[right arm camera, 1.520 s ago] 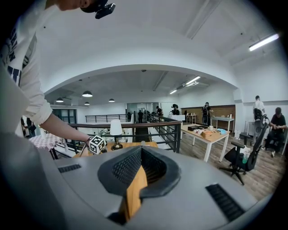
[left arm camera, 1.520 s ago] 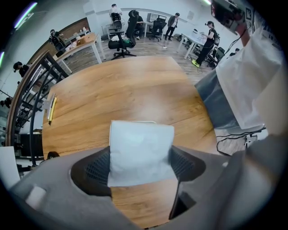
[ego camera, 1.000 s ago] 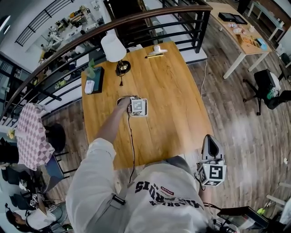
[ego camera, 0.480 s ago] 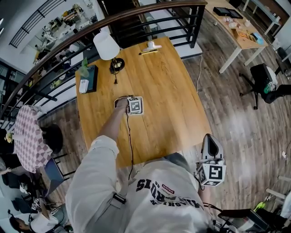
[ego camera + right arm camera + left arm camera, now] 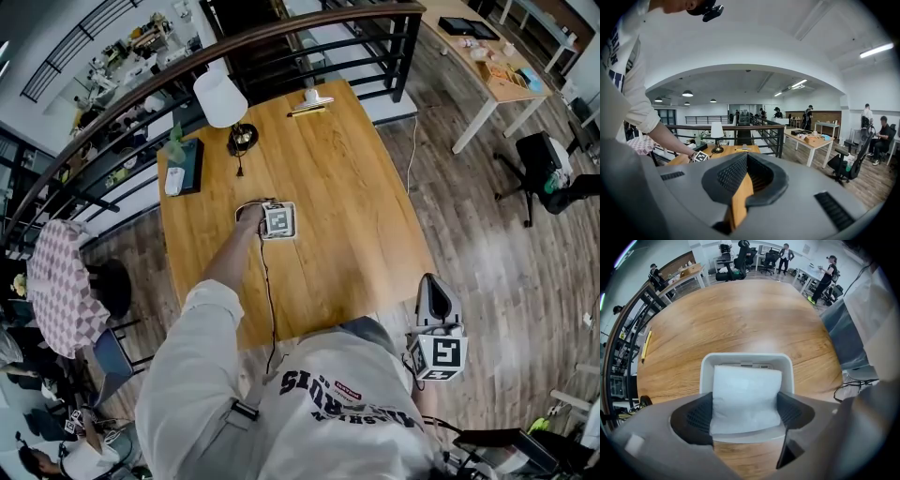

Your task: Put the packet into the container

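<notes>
A white packet [image 5: 746, 397] stands between the jaws of my left gripper [image 5: 745, 411], and both dark pads press on its sides. Its far end reaches into a light grey open container [image 5: 747, 358] that rests on the wooden table [image 5: 740, 315]. In the head view, the left gripper [image 5: 274, 214] is out over the middle of the table [image 5: 347, 206], with its marker cube on top hiding packet and container. My right gripper [image 5: 433, 292] hangs off the table's near right corner, with its jaws shut together [image 5: 747, 161] and nothing in them.
At the table's far end are a white lamp [image 5: 223, 98], a dark tray [image 5: 187, 164] and a yellow pencil [image 5: 307, 111]. A black railing [image 5: 281, 37] runs behind it. A cable [image 5: 267, 281] trails along my left arm. Further desks and chairs stand at the right.
The head view has shifted a little. Both grippers stay where they were, the left still on the packet.
</notes>
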{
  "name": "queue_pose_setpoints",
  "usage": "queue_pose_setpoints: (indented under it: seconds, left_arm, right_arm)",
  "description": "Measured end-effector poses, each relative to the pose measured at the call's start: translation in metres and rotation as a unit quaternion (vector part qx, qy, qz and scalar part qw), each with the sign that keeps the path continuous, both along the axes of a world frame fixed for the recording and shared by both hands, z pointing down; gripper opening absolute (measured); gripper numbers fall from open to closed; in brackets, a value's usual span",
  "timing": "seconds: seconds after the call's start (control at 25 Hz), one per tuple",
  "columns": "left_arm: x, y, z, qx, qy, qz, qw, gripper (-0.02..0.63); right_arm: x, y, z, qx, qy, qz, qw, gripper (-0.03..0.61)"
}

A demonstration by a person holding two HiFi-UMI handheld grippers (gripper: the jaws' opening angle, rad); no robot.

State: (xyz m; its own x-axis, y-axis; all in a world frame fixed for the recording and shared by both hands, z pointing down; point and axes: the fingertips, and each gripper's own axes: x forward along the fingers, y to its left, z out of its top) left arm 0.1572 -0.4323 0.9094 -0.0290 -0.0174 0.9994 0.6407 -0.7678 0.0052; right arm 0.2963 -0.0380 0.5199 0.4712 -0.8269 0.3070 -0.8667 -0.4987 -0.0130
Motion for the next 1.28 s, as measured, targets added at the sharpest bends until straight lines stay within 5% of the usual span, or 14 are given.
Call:
queue_pose_setpoints:
  seconds: [0.36,0.6,0.8,0.88,0.96,1.16,1.28]
  left_arm:
    - [0.003,-0.006,-0.044,0.035,0.038,0.033,0.9981,0.417]
    - [0.016,0.000,-0.113,0.037,0.152,-0.017,0.9876,0.417]
    - [0.015,0.010,-0.186,0.034,0.269,-0.070,0.9600,0.417]
    - [0.015,0.015,-0.226,0.028,0.339,-0.104,0.9348,0.417]
    - [0.012,0.022,-0.269,0.018,0.413,-0.146,0.8989,0.417]
    - [-0.019,0.039,-0.364,0.013,0.569,-0.235,0.7879,0.416]
    - [-0.047,0.060,-0.406,-0.003,0.632,-0.280,0.7229,0.416]
  right_arm:
    - [-0.004,-0.015,-0.011,0.004,0.001,-0.028,1.000,0.008]
    - [-0.007,-0.032,-0.017,0.014,0.008,-0.057,0.998,0.008]
    - [-0.020,-0.047,-0.020,0.021,0.014,-0.089,0.996,0.008]
    - [-0.025,-0.054,-0.023,0.023,0.017,-0.104,0.994,0.008]
    - [-0.029,-0.062,-0.026,0.027,0.021,-0.123,0.992,0.008]
    - [-0.041,-0.088,-0.032,0.040,0.029,-0.171,0.984,0.008]
    - [-0.054,-0.105,-0.038,0.049,0.038,-0.205,0.977,0.008]
